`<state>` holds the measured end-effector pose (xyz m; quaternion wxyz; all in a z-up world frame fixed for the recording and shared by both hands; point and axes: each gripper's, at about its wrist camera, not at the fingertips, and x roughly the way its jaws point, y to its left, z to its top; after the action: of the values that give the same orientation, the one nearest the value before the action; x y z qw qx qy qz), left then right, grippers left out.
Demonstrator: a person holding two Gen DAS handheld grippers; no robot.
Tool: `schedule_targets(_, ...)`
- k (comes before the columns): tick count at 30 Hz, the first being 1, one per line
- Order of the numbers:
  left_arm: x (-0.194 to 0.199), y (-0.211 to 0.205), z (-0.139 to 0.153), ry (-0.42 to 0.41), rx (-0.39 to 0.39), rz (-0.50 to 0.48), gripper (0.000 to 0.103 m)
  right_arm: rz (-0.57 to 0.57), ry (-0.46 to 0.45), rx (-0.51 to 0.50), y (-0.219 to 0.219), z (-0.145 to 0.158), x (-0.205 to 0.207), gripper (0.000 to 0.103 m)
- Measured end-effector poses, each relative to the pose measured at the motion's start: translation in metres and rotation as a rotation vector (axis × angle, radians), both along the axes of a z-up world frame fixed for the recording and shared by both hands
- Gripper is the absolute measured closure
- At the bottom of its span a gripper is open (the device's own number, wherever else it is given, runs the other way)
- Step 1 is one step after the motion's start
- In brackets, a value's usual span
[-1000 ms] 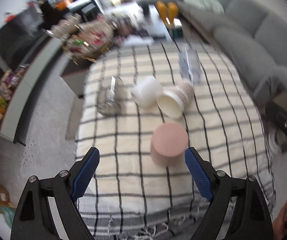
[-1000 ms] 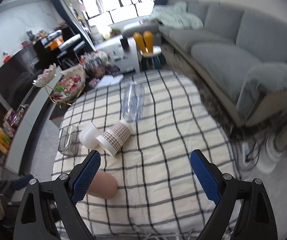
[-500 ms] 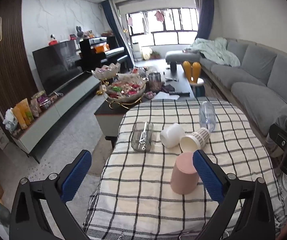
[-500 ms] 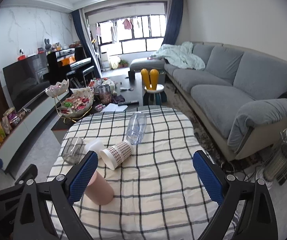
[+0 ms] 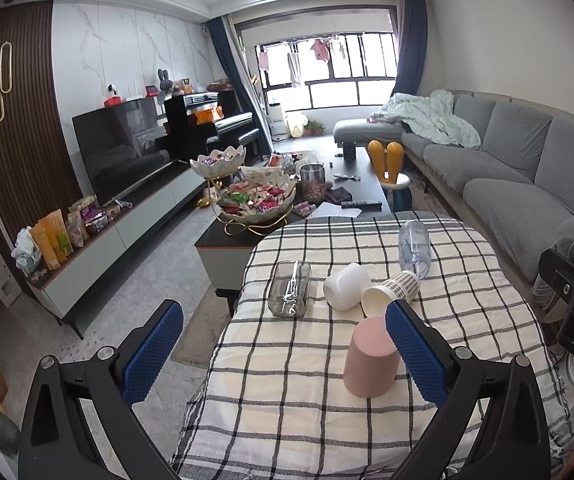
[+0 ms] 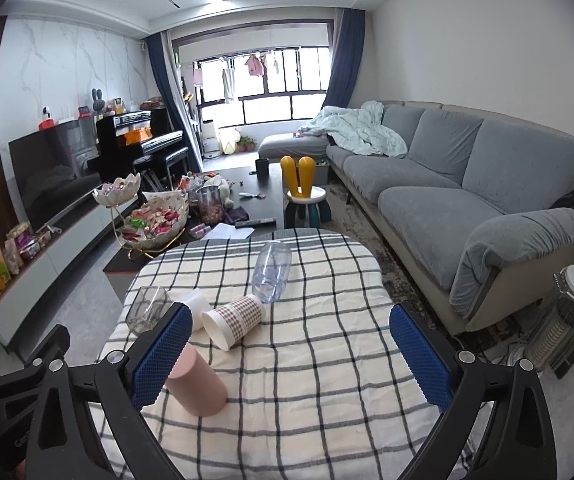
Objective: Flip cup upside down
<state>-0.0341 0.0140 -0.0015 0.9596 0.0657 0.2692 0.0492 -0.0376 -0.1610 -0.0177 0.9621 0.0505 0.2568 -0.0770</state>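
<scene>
A living room with a grey sofa (image 6: 467,184) on the right and a dark TV (image 5: 127,148) on the left frames a table (image 5: 299,408) draped in a checked cloth. On the near part of the cloth the pink cup (image 5: 371,356) stands mouth-down, its closed base on top, so by the look of it the flip is already done for this one. Further back lie four things on their sides: a smoky glass (image 5: 290,288) at far left, a white cup (image 5: 346,286) beside it, a checked paper cup (image 5: 391,294) touching or nearly touching the white one, and a clear plastic bottle (image 5: 414,246) at far right.

The left gripper (image 5: 283,354) hovers at the near edge with its fingers spread wide and nothing between them; the pink cup sits just inside the right-hand finger in its view. The right gripper (image 6: 291,354) is likewise wide open and empty, raised over the near table, the pink cup showing just behind its left finger.

The step in hand seems to be the release and pull-away. If another cup is to follow, the next move calls for reaching far to one of the lying cups, closing across its wall and rotating the wrist so the rim lands flat.
</scene>
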Motion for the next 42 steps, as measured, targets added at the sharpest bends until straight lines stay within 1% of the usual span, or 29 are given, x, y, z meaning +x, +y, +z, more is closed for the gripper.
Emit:
schedule_targets(22, -0.0031, 0.0004, 0.0031, -0.012, 0.013, 0.005, 0.000, 0.000, 0.001, -0.003, -0.0003, 0.0006, -0.0009, 0.003)
schedule_targets(42, -0.0044, 0.0047, 0.0006, -0.001, -0.005, 0.000, 0.000, -0.004, 0.006, 0.002, 0.0068, -0.0005, -0.0036, 0.003)
